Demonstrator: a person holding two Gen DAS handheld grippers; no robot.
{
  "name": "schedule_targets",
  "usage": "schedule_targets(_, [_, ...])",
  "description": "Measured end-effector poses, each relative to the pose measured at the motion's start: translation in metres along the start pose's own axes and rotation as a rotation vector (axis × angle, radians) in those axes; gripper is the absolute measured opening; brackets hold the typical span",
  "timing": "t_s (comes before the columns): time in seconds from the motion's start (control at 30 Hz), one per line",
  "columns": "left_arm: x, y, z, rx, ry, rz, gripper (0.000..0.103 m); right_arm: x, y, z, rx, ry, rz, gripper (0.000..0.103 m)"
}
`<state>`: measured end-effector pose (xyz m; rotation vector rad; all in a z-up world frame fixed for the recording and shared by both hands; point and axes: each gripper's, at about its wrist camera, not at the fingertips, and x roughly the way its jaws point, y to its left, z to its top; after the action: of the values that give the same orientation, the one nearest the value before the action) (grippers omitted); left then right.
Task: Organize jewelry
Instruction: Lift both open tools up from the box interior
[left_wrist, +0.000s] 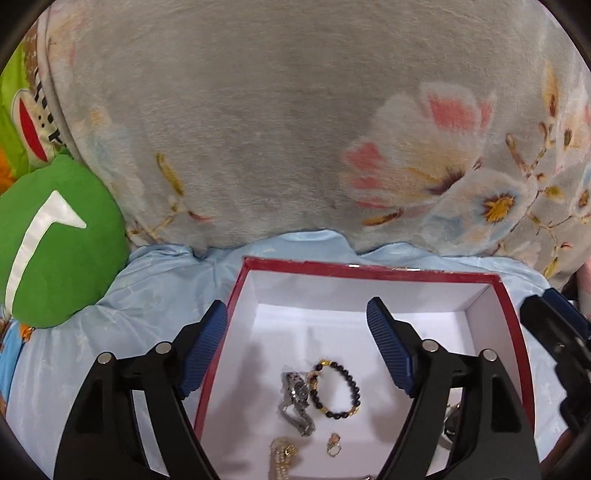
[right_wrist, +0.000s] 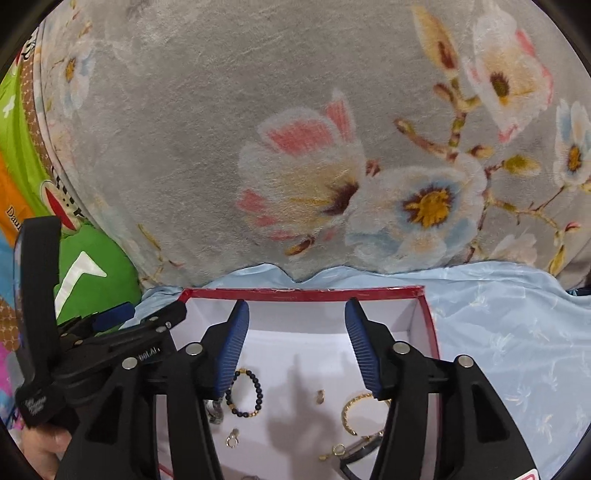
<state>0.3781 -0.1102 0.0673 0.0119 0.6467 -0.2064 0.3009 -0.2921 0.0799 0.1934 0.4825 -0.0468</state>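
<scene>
Both tongs, the left gripper (left_wrist: 297, 325) and the right gripper (right_wrist: 297, 325), hang wide open over the box (left_wrist: 369, 268), holding nothing. Below and between their fingers the jewelry lies loose on the white floor: a beaded bracelet (left_wrist: 336, 389) touching a watch (left_wrist: 297, 402), a small ring (left_wrist: 333, 448), a gold bangle (right_wrist: 354, 410). Everything visible seems gathered inside, though unsorted. Beyond the box is a flowered blanket (left_wrist: 258, 129).

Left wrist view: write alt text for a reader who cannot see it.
The open left gripper hovers empty over a red-rimmed white box holding a dark beaded bracelet, a silver watch, a small ring and a pearl strand. A floral grey blanket lies behind; a green cushion sits left.
</scene>
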Motion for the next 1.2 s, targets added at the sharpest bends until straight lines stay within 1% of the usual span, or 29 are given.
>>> schedule_targets(0.03, [-0.004, 0.005, -0.003, -0.011, 0.003, -0.002, 0.075, -0.006, -0.002, -0.003, 0.000, -0.004, -0.007, 0.060])
schedule_targets(0.1, [-0.014, 0.013, -0.010, -0.020, 0.009, 0.019, 0.075, -0.020, -0.005, -0.014, 0.010, -0.005, -0.028, 0.062])
schedule_targets(0.23, [-0.034, 0.018, -0.027, -0.009, 0.029, 0.036, 0.076, -0.041, -0.006, -0.039, 0.038, 0.022, -0.036, 0.062])
schedule_targets(0.33, [-0.049, 0.021, -0.040, -0.009, 0.053, 0.043, 0.076, -0.054, 0.001, -0.056, 0.035, 0.045, -0.047, 0.062])
schedule_targets(0.53, [-0.069, 0.019, -0.061, 0.008, 0.089, 0.055, 0.076, -0.064, 0.011, -0.069, 0.030, 0.069, -0.065, 0.063])
schedule_targets(0.6, [-0.070, 0.019, -0.067, 0.007, 0.101, 0.049, 0.076, -0.066, 0.012, -0.074, 0.037, 0.076, -0.065, 0.063])
schedule_targets(0.77, [-0.068, 0.022, -0.082, -0.004, 0.138, 0.054, 0.076, -0.069, 0.014, -0.084, 0.011, 0.084, -0.104, 0.064])
schedule_targets(0.83, [-0.065, 0.024, -0.086, -0.007, 0.151, 0.056, 0.076, -0.068, 0.014, -0.086, 0.012, 0.090, -0.103, 0.064])
schedule_targets(1.2, [-0.060, 0.024, -0.094, 0.009, 0.158, 0.084, 0.076, -0.062, 0.010, -0.093, 0.020, 0.105, -0.117, 0.065])
